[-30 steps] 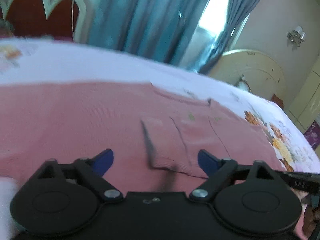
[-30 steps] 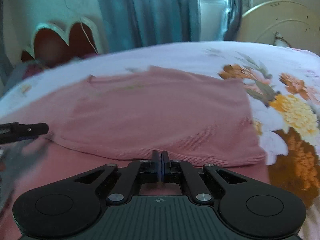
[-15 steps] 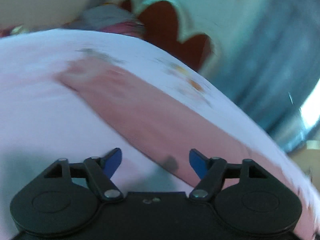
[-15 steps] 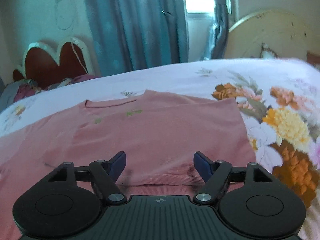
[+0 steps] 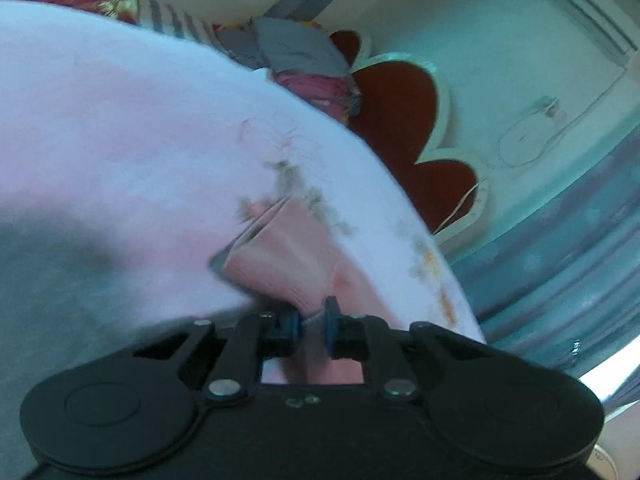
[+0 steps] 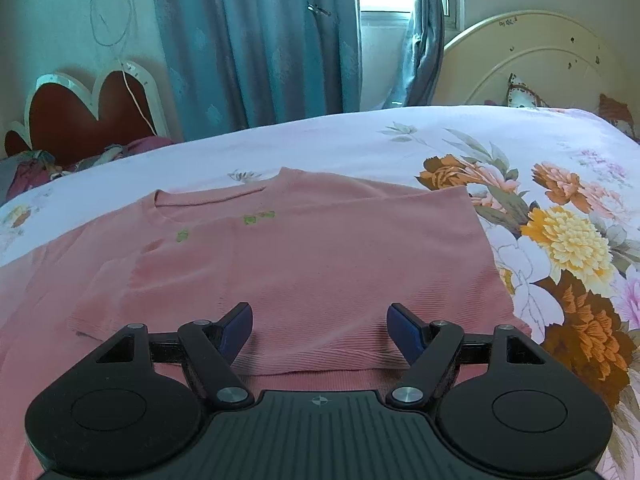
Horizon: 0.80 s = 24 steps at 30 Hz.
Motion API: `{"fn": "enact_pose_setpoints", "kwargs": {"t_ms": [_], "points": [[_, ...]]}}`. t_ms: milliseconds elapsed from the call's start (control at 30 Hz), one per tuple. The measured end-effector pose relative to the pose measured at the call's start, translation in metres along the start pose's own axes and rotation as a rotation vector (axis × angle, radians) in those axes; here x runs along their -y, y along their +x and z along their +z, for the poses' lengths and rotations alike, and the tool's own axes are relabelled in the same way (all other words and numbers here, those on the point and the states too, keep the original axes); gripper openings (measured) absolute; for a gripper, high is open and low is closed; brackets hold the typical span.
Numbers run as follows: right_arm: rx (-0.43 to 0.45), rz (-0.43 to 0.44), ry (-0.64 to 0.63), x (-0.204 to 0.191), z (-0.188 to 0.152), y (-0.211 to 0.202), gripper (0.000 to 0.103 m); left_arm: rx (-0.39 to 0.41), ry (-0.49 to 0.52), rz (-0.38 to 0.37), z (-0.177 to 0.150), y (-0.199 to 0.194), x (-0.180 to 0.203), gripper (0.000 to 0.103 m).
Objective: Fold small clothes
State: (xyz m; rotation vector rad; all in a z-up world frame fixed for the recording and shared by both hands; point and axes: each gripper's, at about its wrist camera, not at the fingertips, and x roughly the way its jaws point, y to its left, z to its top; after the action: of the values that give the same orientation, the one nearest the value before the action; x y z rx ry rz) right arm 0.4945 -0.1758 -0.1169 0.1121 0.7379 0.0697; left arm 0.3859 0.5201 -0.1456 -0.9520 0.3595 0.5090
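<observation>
With the left hand-held gripper (image 5: 311, 324), jaws just closed, pinching the sleeve end of the pink ribbed knit top (image 6: 320, 264) on the floral-sheeted bed (image 6: 400, 140), and the right hand-held gripper (image 6: 320, 328) open above the hem, carry the sleeve flat across the body.

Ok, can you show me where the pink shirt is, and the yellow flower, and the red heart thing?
pink shirt (image 6: 320, 264): right wrist view, middle of the folded front.
yellow flower (image 6: 568, 240): right wrist view, centre of the bloom printed on the sheet.
red heart-shaped board (image 6: 76, 120): right wrist view, its red middle.
</observation>
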Motion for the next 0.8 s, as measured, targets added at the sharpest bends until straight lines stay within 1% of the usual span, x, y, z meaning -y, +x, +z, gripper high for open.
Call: {"fn": "enact_pose_setpoints", "kwargs": {"t_ms": [33, 100, 200, 333, 433, 533, 600, 667, 800], "points": [[0.001, -0.001, 0.0, 0.0, 0.0, 0.0, 0.074, 0.009, 0.026, -0.029, -0.002, -0.001, 0.009, 0.011], [0.007, -0.003, 0.006, 0.002, 0.001, -0.001, 0.074, 0.0, 0.097, -0.094, -0.012, -0.005, 0.039, 0.011], [0.012, -0.009, 0.022, 0.005, 0.001, -0.002, 0.074, -0.046, 0.22, -0.221, -0.038, -0.008, 0.095, 0.011], [0.021, -0.008, 0.04, 0.013, 0.003, -0.006, 0.074, -0.136, 0.391, -0.36, -0.097, -0.013, 0.173, 0.011], [0.027, -0.002, 0.058, 0.021, 0.003, -0.01, 0.074, -0.235, 0.499, -0.433, -0.153, -0.013, 0.225, 0.011], [0.034, 0.009, 0.078, 0.028, 0.003, -0.016, 0.074, -0.329, 0.559, -0.495, -0.206, -0.014, 0.262, 0.011], [0.04, 0.016, 0.093, 0.034, 0.003, -0.021, 0.074, -0.395, 0.578, -0.542, -0.244, -0.018, 0.279, 0.011], [0.043, 0.027, 0.113, 0.041, 0.001, -0.026, 0.074, -0.45, 0.619, -0.553, -0.28, -0.016, 0.296, 0.011], [0.049, 0.047, 0.182, 0.062, -0.001, -0.037, 0.074, -0.533, 0.702, -0.563, -0.338, -0.013, 0.321, 0.011]]}}
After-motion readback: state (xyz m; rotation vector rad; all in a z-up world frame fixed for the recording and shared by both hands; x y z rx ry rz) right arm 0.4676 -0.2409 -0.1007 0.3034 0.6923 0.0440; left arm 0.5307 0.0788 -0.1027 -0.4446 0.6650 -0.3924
